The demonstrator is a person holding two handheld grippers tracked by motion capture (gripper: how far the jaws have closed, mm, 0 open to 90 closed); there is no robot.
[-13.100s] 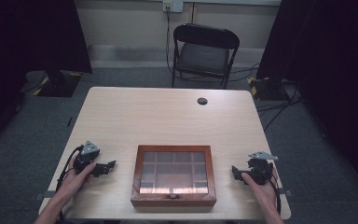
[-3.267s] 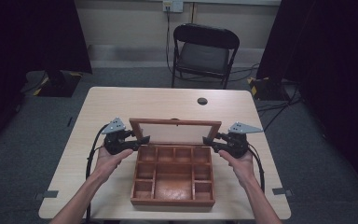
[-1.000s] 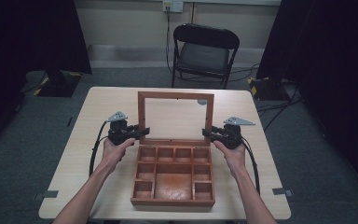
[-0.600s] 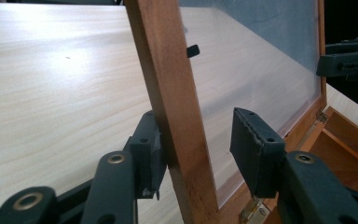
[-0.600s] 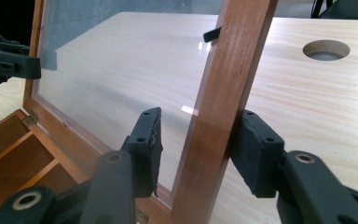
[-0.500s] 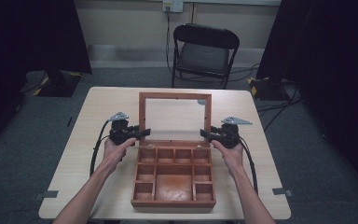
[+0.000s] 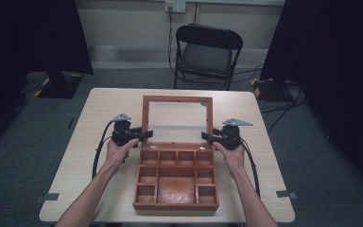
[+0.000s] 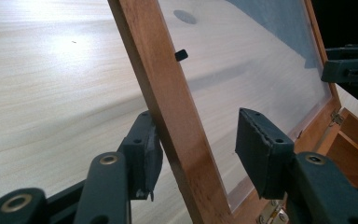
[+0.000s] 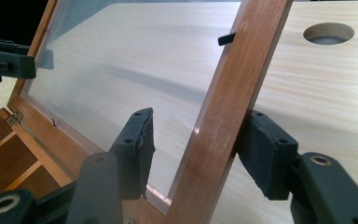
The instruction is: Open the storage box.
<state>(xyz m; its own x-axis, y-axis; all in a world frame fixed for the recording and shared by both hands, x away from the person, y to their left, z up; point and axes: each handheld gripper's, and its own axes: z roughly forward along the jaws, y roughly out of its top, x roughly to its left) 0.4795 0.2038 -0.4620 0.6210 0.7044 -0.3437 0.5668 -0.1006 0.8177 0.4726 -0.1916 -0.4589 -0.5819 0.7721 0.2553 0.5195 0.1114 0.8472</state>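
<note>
- The left gripper (image 7: 144,135) sits at the left side rail of the box lid (image 7: 177,100), and its jaws have just been opening.
- In the left gripper view the rail (image 8: 168,116) stands between the pads. The outer pad (image 8: 144,156) is right against the wood and the inner pad (image 8: 261,156) is clear of the glass, so the grip is released.
- The right gripper (image 7: 208,137) sits at the lid's right rail, its jaws likewise just opening.
- In the right gripper view that rail (image 9: 223,116) is between the pads. The outer pad (image 9: 263,154) is close on it and the inner pad (image 9: 135,144) is apart.
- The wooden box (image 7: 176,182) lies on the bench (image 7: 99,109) between both grippers, its lid upright.
</note>
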